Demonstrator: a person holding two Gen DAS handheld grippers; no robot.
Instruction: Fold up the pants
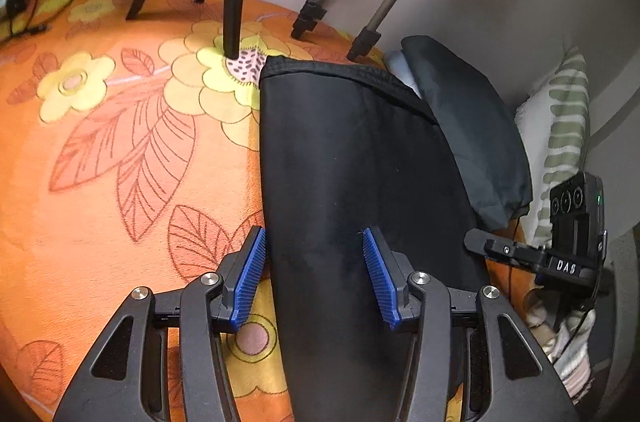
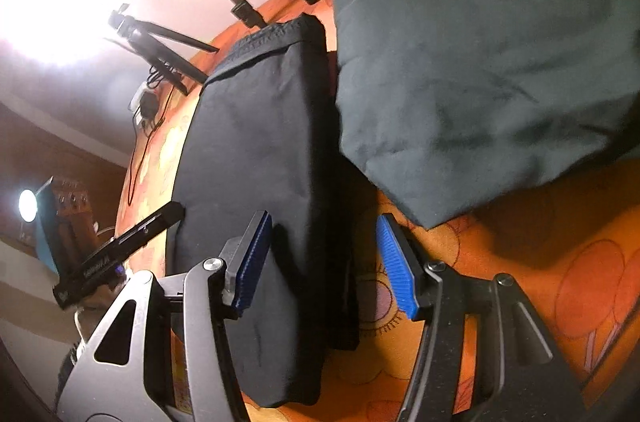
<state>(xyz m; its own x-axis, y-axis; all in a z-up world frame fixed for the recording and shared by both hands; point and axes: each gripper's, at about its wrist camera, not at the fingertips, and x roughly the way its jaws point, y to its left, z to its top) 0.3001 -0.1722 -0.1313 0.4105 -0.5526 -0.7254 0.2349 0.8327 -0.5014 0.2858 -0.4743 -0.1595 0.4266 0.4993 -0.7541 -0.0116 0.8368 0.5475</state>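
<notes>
Black pants (image 1: pixel 352 158) folded into long strip on orange floral bedspread (image 1: pixel 120 142), waistband at far end. Left gripper (image 1: pixel 316 282) fingers spread wide over near end, gripping nothing. Right gripper (image 2: pixel 324 262) fingers wide too, straddling strip's right edge. Dark grey cloth bundle (image 2: pixel 480 62) just beside pants.
</notes>
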